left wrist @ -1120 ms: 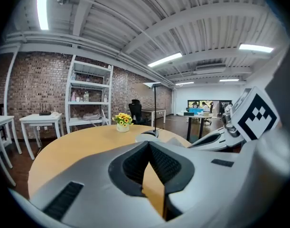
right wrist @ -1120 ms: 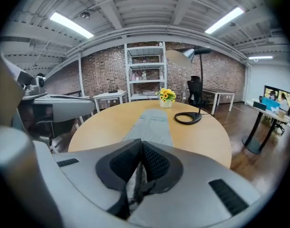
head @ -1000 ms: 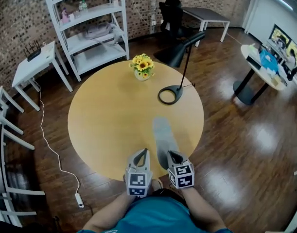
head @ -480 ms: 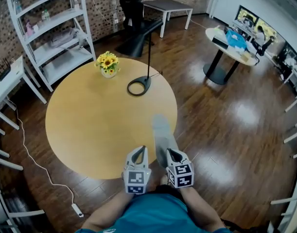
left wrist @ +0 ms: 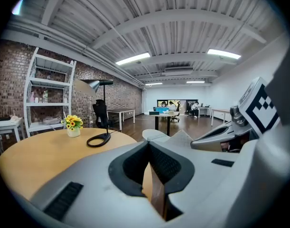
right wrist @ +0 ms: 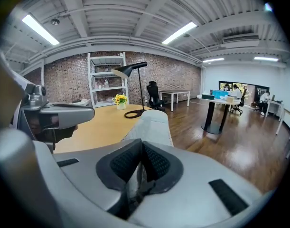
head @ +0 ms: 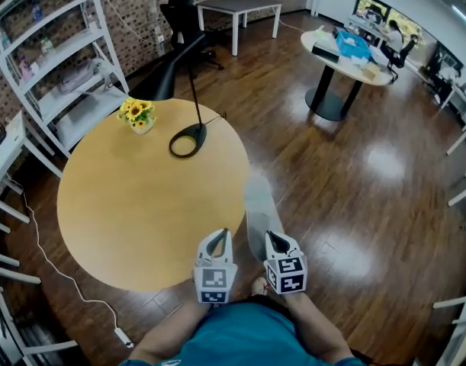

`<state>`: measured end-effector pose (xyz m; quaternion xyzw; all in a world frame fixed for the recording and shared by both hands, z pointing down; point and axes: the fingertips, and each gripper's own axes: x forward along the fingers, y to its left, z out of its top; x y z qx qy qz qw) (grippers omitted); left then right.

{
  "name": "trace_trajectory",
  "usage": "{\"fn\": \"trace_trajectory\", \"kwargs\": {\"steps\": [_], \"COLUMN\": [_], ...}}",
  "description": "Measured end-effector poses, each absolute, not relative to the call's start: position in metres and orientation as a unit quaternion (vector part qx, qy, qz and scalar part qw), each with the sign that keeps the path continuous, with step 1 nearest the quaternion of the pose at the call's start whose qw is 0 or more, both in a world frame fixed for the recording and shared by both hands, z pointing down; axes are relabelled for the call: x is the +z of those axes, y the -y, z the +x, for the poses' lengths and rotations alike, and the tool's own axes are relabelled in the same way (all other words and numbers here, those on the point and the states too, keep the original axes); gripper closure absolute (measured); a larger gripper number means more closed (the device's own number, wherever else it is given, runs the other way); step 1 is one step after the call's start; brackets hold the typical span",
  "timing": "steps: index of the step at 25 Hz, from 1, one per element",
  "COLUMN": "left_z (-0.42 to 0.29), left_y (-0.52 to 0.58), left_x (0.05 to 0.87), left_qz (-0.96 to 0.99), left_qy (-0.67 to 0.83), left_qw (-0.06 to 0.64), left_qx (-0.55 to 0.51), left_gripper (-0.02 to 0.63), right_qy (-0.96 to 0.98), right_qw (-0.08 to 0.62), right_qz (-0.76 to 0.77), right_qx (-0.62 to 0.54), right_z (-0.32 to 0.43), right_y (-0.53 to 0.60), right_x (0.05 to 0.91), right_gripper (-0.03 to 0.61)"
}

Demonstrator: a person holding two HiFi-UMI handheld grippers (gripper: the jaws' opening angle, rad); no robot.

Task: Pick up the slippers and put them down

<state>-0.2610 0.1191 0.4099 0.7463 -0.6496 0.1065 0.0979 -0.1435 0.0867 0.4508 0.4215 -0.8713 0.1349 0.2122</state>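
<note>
Carrying step. The right gripper (head: 273, 240) clamps a grey slipper (head: 258, 204) by its near end, aloft beside the round table (head: 126, 204). The left gripper (head: 216, 239) is closed and empty. The next move likely calls for lowering the slipper onto a surface, then releasing it.

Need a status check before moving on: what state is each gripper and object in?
Left gripper: shut, empty.
Right gripper: shut on light grey slipper.
Slipper: held at one end, sticking out forward.
Black desk lamp: upright on round wooden table.
Yellow sunflowers in pot: upright on table.
</note>
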Motion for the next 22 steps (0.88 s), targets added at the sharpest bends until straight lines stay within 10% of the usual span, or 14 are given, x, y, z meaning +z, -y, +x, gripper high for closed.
{"fn": "trace_trajectory", "kwargs": {"steps": [22], "left_z": [-0.068], "left_y": [0.009], "left_x": [0.452], "left_qz": [0.8], "left_qy": [0.571], "left_qw": [0.097], "left_qx": [0.156], "left_gripper": [0.609], "right_qy": [0.795], "right_qw": [0.211], "right_qz": [0.535], "right_qx": [0.192], "right_z": [0.092], "right_y": [0.018], "right_x": [0.51], "right_gripper": [0.552]}}
